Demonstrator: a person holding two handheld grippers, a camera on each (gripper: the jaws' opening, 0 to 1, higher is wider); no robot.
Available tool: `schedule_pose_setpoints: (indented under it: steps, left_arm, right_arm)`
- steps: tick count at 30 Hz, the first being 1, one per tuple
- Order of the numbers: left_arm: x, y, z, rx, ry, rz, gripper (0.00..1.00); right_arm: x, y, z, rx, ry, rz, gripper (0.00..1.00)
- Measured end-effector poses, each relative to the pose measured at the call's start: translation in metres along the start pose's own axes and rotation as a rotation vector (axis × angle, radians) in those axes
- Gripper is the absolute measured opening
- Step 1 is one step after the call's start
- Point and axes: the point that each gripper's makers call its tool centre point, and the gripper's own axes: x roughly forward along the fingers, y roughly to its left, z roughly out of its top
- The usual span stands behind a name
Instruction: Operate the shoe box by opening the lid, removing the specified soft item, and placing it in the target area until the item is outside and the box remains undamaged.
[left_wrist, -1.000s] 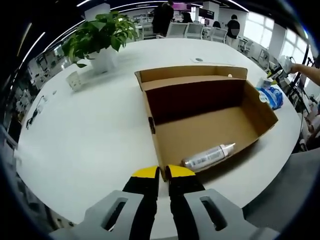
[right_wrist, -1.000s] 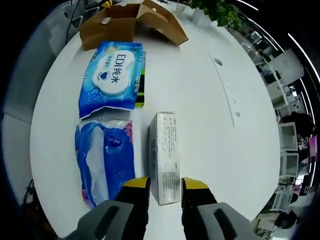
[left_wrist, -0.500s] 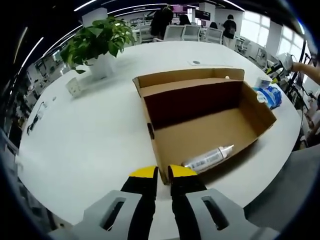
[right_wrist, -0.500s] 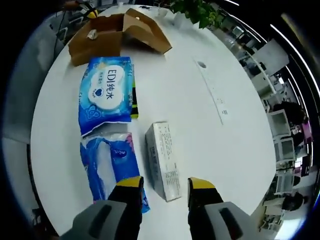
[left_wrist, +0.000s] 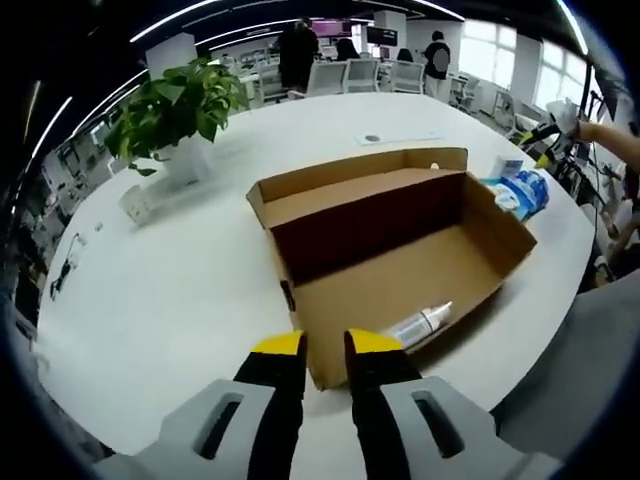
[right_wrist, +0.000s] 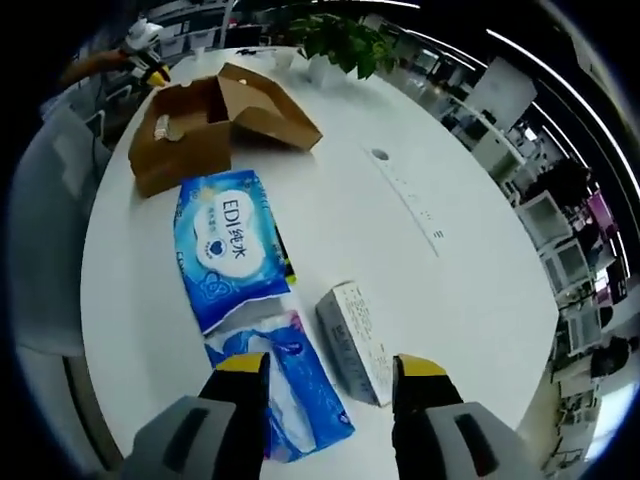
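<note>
R gripper jaws spread wider, now off the white carton. L gripper jaws parted slightly at shoe box corner.

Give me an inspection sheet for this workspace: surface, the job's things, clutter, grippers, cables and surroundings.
Surface: round white table, bare between the items.
Job's things: cardboard shoe box open, lid folded back, no damage seen; a white bottle lies inside by the near wall. Two blue soft packs lie outside on the table.
Clutter: small white carton beside the packs; potted plant; a grey strip set in the tabletop.
Grippers: left gripper slightly open, its fingers either side of the box's near corner; right gripper open above the nearer pack and the carton, holding nothing.
Cables: nothing seen.
Surroundings: open office with desks, chairs and people standing in the background.
</note>
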Motion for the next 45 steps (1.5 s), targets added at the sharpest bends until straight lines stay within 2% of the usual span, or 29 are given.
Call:
schedule_pose_setpoints:
  steps: [4, 7, 10, 15, 21, 27, 34, 37, 42, 45]
  left_arm:
    - [0.006, -0.012, 0.008, 0.051, 0.000, -0.063, 0.17]
    - [0.009, -0.019, 0.010, 0.070, 0.024, -0.119, 0.15]
    - [0.012, -0.024, 0.015, 0.091, 0.041, -0.164, 0.16]
    - [0.014, -0.028, 0.020, 0.142, 0.056, -0.200, 0.21]
    - [0.020, -0.036, 0.018, 0.245, 0.110, -0.253, 0.28]
    - [0.029, -0.041, 0.017, 0.295, 0.149, -0.296, 0.35]
    - [0.037, -0.051, 0.013, 0.389, 0.210, -0.370, 0.40]
    - [0.038, -0.055, 0.012, 0.434, 0.233, -0.400, 0.41]
    - [0.042, -0.060, 0.012, 0.460, 0.257, -0.439, 0.45]
    - [0.045, -0.062, 0.009, 0.522, 0.282, -0.465, 0.49]
  right_arm:
    - [-0.008, 0.015, 0.008, 0.034, -0.030, -0.009, 0.53]
    - [-0.014, 0.028, 0.014, 0.068, -0.056, 0.001, 0.59]
    - [-0.020, 0.038, 0.019, 0.100, -0.083, -0.002, 0.61]
    - [-0.027, 0.053, 0.023, 0.145, -0.121, -0.006, 0.65]
    - [-0.038, 0.069, 0.029, 0.197, -0.164, -0.023, 0.69]
    - [-0.050, 0.084, 0.038, 0.219, -0.185, -0.032, 0.76]
    - [-0.071, 0.110, 0.056, 0.335, -0.260, -0.005, 0.84]
    - [-0.078, 0.119, 0.062, 0.350, -0.284, -0.011, 0.86]
    - [-0.087, 0.133, 0.066, 0.382, -0.309, -0.024, 0.91]
    - [-0.092, 0.139, 0.067, 0.391, -0.318, -0.032, 0.94]
